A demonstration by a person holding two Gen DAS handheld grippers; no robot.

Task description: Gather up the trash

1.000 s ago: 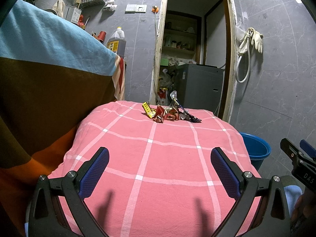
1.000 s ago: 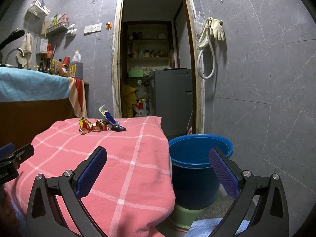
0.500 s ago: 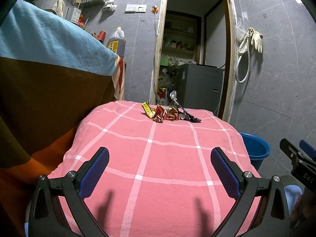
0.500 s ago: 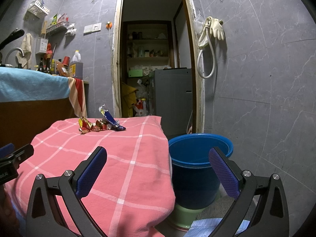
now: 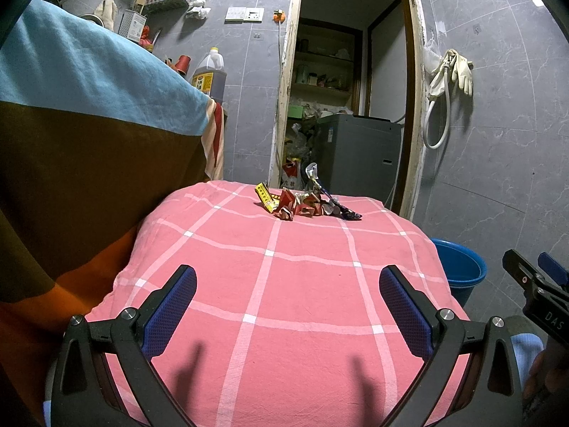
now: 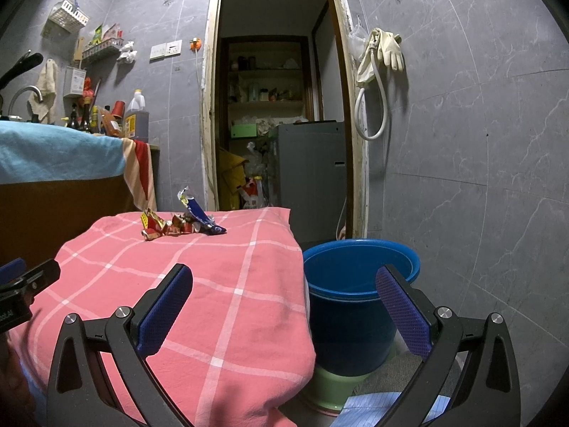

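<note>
Left gripper (image 5: 287, 306) fingers spread wide, nothing between the blue pads (image 5: 170, 307), hovering over the near part of a pink checked cloth (image 5: 302, 284). Right gripper (image 6: 284, 306) also wide open and empty, its left pad over the cloth's right edge, its right pad in front of the bucket. Each gripper's tip shows at the edge of the other's view.

Trash: a small pile of crumpled wrappers (image 5: 307, 204) at the far end of the cloth, well apart from both grippers. Pile is red and silver pieces, a yellow wrapper (image 5: 264, 195) at its left end, a dark blue wrapper (image 6: 199, 215) at its right end with one end sticking up. Pieces touch each other.

Blue bucket (image 6: 359, 306) stands on the floor just beside the cloth's right edge, on a pale green base (image 6: 330, 388). Visible inner wall is bare blue; the bottom is hidden, so cannot tell what is inside.

Left of the cloth, a higher surface draped in a blue, brown and orange cloth (image 5: 81, 135). On it at the far end, a large jug (image 5: 209, 76) of dark liquid and a red cup (image 5: 183, 64). Wall rack (image 5: 167, 0) holds packets. Open doorway behind with shelves (image 6: 266, 82) of small jars and a grey appliance (image 6: 309, 178), bags piled beside it. Rubber gloves and a hose (image 6: 380, 57) hang on the right wall.
</note>
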